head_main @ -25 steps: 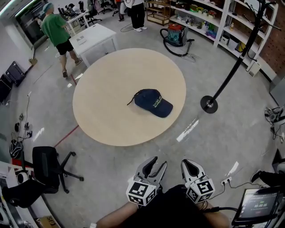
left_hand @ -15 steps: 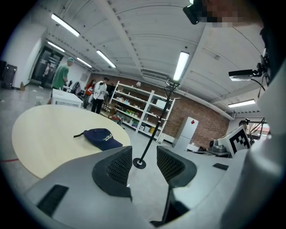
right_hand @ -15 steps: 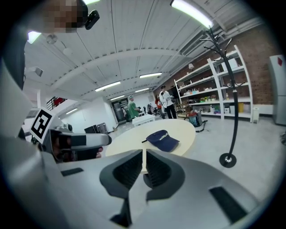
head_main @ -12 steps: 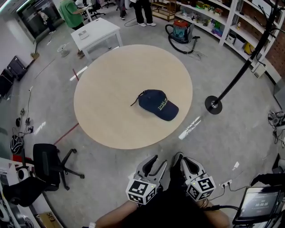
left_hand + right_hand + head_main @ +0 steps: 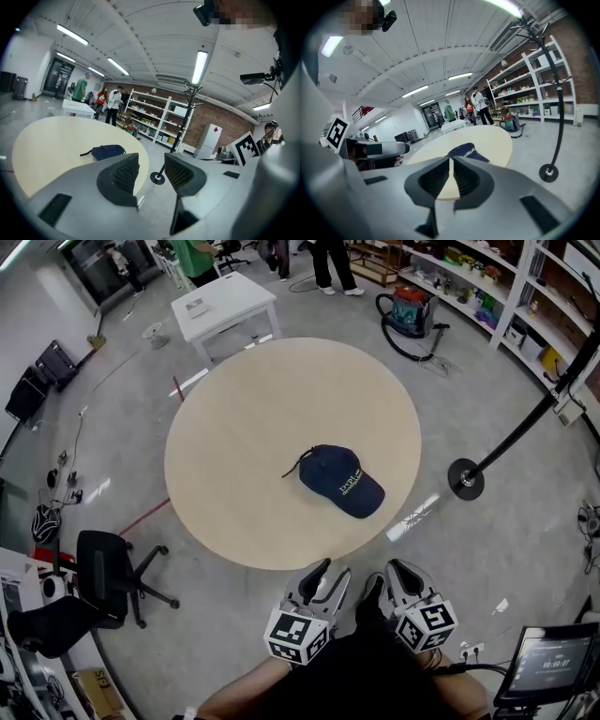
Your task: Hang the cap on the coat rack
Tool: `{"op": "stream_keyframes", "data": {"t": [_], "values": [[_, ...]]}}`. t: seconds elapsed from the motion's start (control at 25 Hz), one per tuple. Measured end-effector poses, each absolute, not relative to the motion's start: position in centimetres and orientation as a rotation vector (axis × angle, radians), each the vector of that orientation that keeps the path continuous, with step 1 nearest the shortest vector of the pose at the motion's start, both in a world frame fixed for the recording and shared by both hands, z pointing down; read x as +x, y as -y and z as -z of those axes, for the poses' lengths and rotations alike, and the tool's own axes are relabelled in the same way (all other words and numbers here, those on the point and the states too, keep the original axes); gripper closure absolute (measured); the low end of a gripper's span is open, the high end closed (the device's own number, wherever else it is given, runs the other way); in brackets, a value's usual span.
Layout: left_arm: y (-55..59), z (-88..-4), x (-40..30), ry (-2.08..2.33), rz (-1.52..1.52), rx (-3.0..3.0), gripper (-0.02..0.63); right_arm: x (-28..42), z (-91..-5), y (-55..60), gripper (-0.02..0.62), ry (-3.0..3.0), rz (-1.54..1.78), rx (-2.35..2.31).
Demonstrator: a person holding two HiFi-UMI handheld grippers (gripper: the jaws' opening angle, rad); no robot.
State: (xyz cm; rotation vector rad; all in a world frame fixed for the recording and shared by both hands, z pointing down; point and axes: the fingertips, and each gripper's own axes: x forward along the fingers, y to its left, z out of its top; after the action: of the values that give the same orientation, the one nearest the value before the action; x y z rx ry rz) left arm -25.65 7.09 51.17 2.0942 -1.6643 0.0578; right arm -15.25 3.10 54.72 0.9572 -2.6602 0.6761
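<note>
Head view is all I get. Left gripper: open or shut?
Observer: Open. In its own view the left gripper has its jaws apart with nothing between them.
Operator: And the right?
Observer: The right gripper is shut down to a thin slit and holds nothing.
Operator: My frame cuts off the rack's top. Anything on it?
Observer: No. In the left gripper view the hooks on the coat rack look bare.

Right edge of head view cuts off the top of the coat rack, hooks unseen there. Lettering on the cap too small to read. Far people cropped by top edge.
</note>
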Motion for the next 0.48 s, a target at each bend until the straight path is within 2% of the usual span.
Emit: {"op": "stream_keyframes", "data": {"t": [0.48], "values": [[1.7,-50.9,-24.1,1.806,-0.047,1.991,0.425,-13.5,-55.1,7.1,0.586,2.69,-0.7,0.826]]}}
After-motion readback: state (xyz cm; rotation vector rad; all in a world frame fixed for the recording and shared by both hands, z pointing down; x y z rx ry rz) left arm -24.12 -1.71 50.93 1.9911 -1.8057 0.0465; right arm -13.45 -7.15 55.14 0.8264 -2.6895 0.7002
